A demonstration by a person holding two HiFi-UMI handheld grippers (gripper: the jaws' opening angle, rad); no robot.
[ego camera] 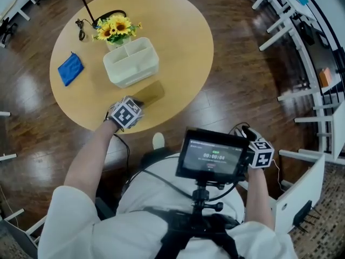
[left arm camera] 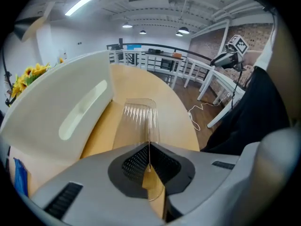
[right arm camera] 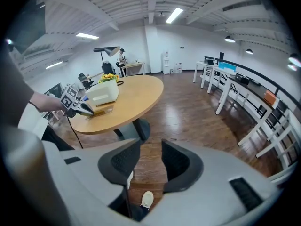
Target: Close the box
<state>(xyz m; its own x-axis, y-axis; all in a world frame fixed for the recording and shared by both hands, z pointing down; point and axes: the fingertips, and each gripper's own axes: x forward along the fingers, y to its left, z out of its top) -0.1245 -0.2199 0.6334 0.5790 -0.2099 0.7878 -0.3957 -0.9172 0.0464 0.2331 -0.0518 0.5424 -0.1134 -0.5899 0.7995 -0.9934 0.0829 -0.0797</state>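
A white open box [ego camera: 131, 62] with inner compartments stands on the round wooden table [ego camera: 188, 31]. Its clear plastic lid [ego camera: 152, 93] lies flat on the table just in front of it. My left gripper [ego camera: 139, 104] is at the lid's near edge. In the left gripper view the lid [left arm camera: 140, 117] runs away from the jaws beside the box's white wall [left arm camera: 70, 107], and the left gripper [left arm camera: 149, 157] is shut on its thin edge. My right gripper [right arm camera: 150, 161] is open and empty, held off the table over the wooden floor, right of the monitor [ego camera: 213, 154].
A pot of sunflowers [ego camera: 117, 28] stands behind the box, with a black cable [ego camera: 81, 28] beside it. A blue cloth [ego camera: 70, 68] lies at the table's left. White desks [ego camera: 285, 15] line the far right.
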